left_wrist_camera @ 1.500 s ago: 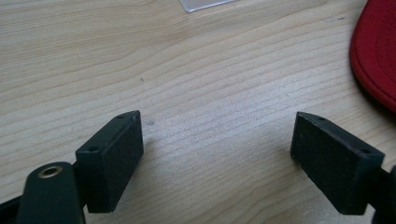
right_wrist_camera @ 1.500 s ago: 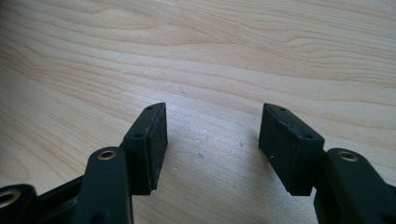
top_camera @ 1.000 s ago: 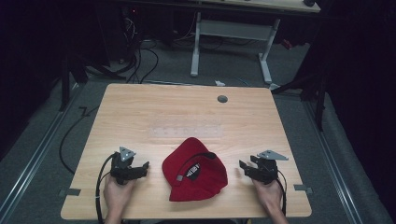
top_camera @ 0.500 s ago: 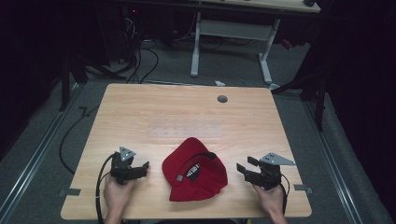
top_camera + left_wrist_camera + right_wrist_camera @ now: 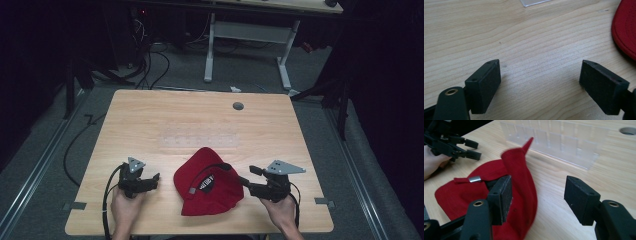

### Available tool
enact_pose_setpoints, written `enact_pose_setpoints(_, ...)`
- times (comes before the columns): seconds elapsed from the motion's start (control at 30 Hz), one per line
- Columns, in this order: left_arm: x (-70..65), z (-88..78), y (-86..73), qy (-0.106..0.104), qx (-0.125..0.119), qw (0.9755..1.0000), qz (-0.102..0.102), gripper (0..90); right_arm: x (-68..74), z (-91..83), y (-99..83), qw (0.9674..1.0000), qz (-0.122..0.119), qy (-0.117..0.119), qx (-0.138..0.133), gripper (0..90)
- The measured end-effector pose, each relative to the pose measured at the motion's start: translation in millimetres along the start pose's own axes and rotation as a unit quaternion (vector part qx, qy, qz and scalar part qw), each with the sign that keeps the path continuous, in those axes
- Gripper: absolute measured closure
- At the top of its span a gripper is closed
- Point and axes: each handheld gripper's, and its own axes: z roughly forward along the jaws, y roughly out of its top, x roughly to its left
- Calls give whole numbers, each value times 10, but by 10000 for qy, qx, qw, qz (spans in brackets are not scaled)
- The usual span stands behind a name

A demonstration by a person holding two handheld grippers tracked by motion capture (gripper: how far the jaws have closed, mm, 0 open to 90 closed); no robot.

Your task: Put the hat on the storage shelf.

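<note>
**Right gripper closes in on the red cap's edge**

Now we have a red baseball cap (image 5: pixel 210 187) lying near the front edge of the tabletop (image 5: pixel 165 115), roughly midway between our two tools. It sits with its opening partly upward, so the black inner band and the rear strap with its small metal buckle show; the cloth is ribbed, soft and rumpled, and one fold stands up in a peak in the right gripper view. Its longer stretch seems to run from the front edge back toward the middle of the tabletop.

Our right gripper (image 5: pixel 251 175) is the nearer one: the cap lies to its left, and in its own view one jaw sits over the red cloth while the other stands over bare wood, jaws wide and pressing on nothing. Our left gripper (image 5: pixel 156 177) rests a little apart from the cap's other side, jaws also spread wide and empty, with the cap's rim at the right of its view.

Beyond the cap lies a clear plastic tray (image 5: pixel 200 140).
</note>
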Motion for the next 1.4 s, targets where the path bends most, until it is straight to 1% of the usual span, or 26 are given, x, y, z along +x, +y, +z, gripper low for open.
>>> enact_pose_setpoints(0.07,0,0,0,0,-1,10000,-2,175,25,69,50,9999,-49,82,47,393)
enact_pose_setpoints(0.1,0,0,0,0,-1,10000,-2,175,25,69,50,9999,-49,82,47,393)
enact_pose_setpoints(0.13,0,0,0,-1,-1,10000,-1,175,48,130,87,9998,-120,125,103,393)
enact_pose_setpoints(0.17,0,0,0,0,-1,10000,-1,175,48,130,87,9998,-120,125,103,393)
enact_pose_setpoints(0.33,0,0,0,0,-3,10000,-3,175,61,281,157,9993,-166,248,233,393)
enact_pose_setpoints(0.5,0,1,0,2,-3,10000,-3,176,77,372,202,9989,-212,289,317,391)
enact_pose_setpoints(0.53,0,1,0,3,-3,10000,-2,176,78,421,211,9986,-237,284,370,391)
enact_pose_setpoints(0.57,0,0,0,3,-1,10000,1,176,78,421,211,9986,-237,284,370,391)
enact_pose_setpoints(0.63,0,0,0,4,-1,10000,0,176,75,494,212,9983,-195,345,425,394)
enact_pose_setpoints(0.77,0,0,0,5,-3,10000,3,177,68,564,207,9980,-184,365,478,397)
enact_pose_setpoints(0.8,0,0,0,4,-2,10000,4,177,71,618,200,9975,-193,389,552,397)
enact_pose_setpoints(0.83,0,0,0,4,-1,10000,4,177,71,618,200,9975,-193,389,552,397)
enact_pose_setpoints(0.87,-1,0,0,5,-4,10000,2,177,73,661,196,9970,-217,390,634,402)
enact_pose_setpoints(0.93,-1,0,-1,4,-2,10000,8,177,52,703,185,9966,-138,461,675,409)
enact_pose_setpoints(0.97,-2,0,-1,-2,4,10000,16,177,52,703,185,9966,-138,461,675,409)
enact_pose_setpoints(1.07,-7,0,-4,-15,3,10000,27,177,50,752,172,9964,-190,382,738,440)
enact_pose_setpoints(1.1,-6,-1,-5,-16,12,10000,44,178,47,766,166,9962,-170,401,750,455)
enact_pose_setpoints(1.13,-6,-1,-5,-18,15,10000,45,177,56,806,147,9957,-201,379,823,494)
enact_pose_setpoints(1.17,-7,0,-5,-18,13,10000,44,177,56,806,147,9957,-201,379,823,494)
enact_pose_setpoints(1.2,-7,-1,-5,-19,15,10000,43,177,70,821,140,9955,-263,285,863,520)
enact_pose_setpoints(1.23,-7,-1,-5,-18,13,10000,45,177,70,842,118,9953,-268,276,884,579)
enact_pose_setpoints(1.27,-7,0,-5,-17,12,10000,43,177,65,846,105,9954,-224,318,872,615)
enact_pose_setpoints(1.3,-8,1,-5,-18,13,10000,42,177,58,848,95,9955,-231,330,857,642)
enact_pose_setpoints(1.33,-8,1,-5,-18,13,10000,42,177,58,848,95,9955,-231,330,857,642)
enact_pose_setpoints(1.37,-8,1,-5,-18,12,10000,40,177,46,846,78,9957,-204,344,838,696)
enact_pose_setpoints(1.4,-8,0,-6,-16,13,10000,43,177,46,846,78,9957,-204,344,838,696)
